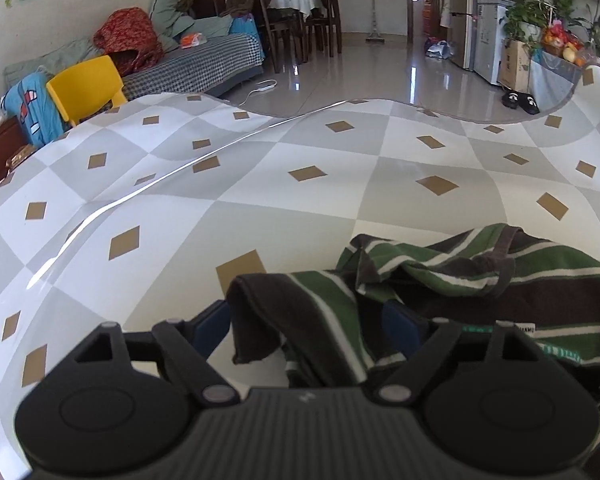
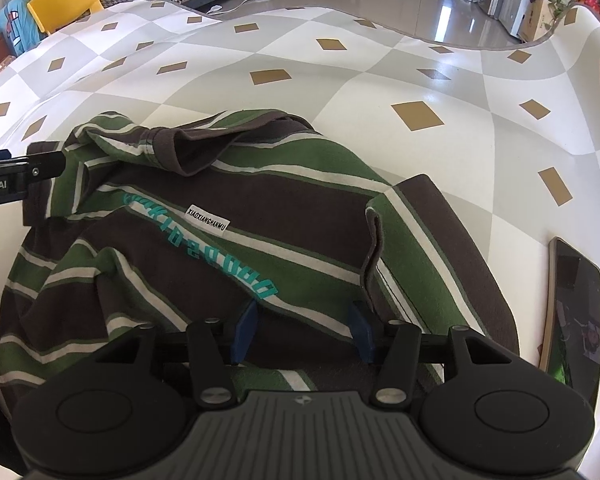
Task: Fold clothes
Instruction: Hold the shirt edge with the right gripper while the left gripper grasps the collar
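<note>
At about nine o'clock in the right wrist view the left gripper (image 2: 40, 170) reaches in from the frame edge to the sleeve (image 1: 268, 312) of the striped shirt (image 2: 228, 232); in its own view its blue fingers (image 1: 210, 332) stand wide apart with that brown-cuffed sleeve hanging loose between them, the pads not pressing on it. The shirt, green, brown and white, lies rumpled on the checked tablecloth (image 2: 380, 92), its stripes and long axis running roughly from ten o'clock to four o'clock in the right wrist view, the collar (image 2: 188, 148) bunched toward eleven o'clock and a white label (image 2: 207, 216) just below it beside teal lettering. The right gripper (image 2: 304, 332) sits at six o'clock, jaws about half open, both blue fingers resting on the fabric with a flat stretch of shirt between them; whether the pads pinch it I cannot tell. At three to four o'clock, just beside the shirt's folded edge, a phone (image 2: 576, 312) lies on the cloth.
</note>
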The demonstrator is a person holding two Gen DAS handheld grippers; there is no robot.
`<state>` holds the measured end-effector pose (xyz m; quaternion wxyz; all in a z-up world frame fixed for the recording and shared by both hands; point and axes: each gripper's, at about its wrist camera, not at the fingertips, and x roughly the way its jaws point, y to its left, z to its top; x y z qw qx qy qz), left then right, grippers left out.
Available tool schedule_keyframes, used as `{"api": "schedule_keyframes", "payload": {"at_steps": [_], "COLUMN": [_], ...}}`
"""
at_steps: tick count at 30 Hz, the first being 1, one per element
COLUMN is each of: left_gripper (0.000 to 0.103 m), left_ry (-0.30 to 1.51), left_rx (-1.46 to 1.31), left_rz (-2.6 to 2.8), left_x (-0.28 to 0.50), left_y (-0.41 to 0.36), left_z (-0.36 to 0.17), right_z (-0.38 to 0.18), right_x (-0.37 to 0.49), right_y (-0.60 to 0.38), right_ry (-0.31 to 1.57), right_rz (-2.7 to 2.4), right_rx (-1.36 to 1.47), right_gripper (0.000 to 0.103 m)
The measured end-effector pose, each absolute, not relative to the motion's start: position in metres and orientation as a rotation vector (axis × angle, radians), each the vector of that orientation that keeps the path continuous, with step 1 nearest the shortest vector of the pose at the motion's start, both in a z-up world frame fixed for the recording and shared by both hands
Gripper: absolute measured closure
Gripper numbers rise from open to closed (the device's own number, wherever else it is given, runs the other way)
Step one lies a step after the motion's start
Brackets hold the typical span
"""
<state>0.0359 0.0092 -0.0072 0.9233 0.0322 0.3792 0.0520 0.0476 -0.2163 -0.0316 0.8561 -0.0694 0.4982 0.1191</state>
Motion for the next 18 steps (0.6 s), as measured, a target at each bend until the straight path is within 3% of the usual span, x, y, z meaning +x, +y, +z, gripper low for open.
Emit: {"api": "schedule_keyframes", "payload": {"at_steps": [3,18], "left_gripper": [0.012,0.013], "left_ry": [0.789,0.819], "left_rx": [0.114,0.415], "left_rz": [0.030,-0.138], "left_x": [0.043,0.088], "left_y": [-0.003,-0.044], "left_z": [-0.006,-0.028], "right_z": [-0.030,-0.031], "right_x": [0.050,0.056], "right_y": [-0.220,-0.220], "right_ry": [1.059,1.070], "right_rz": [0.247,0.248], "right_rx": [-0.105,-0.092], "right_gripper": [0.053,0.053]}}
